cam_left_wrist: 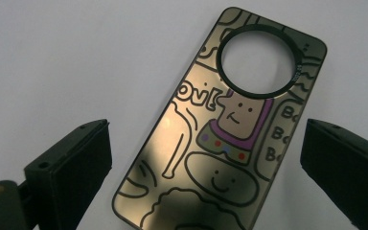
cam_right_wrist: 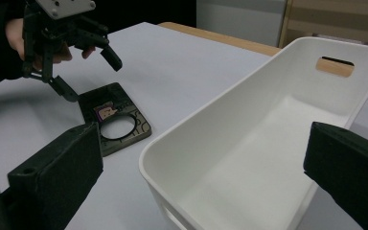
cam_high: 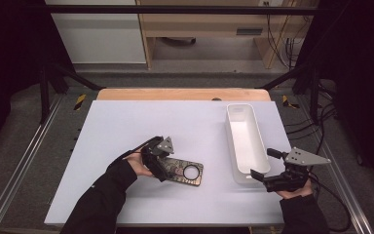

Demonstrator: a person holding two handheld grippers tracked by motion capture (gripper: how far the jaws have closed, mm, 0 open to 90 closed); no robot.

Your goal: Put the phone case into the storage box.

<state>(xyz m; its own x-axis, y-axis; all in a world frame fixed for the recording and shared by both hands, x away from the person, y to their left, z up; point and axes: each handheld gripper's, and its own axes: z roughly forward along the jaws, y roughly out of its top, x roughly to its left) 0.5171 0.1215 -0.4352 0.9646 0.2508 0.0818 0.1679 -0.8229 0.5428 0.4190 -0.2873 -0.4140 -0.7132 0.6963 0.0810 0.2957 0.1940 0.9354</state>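
The left gripper (cam_high: 161, 163) is hovering wide open over the phone case (cam_high: 184, 171) lying mid-table, while the right gripper (cam_high: 265, 168) is gaping empty at the bin's (cam_high: 233, 129) near end.

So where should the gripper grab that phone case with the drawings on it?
Probably across its two long edges, coming straight down from above. The phone case lies flat on the table, narrow enough to fit between the open jaws of the left gripper. Stay below the round camera hole.
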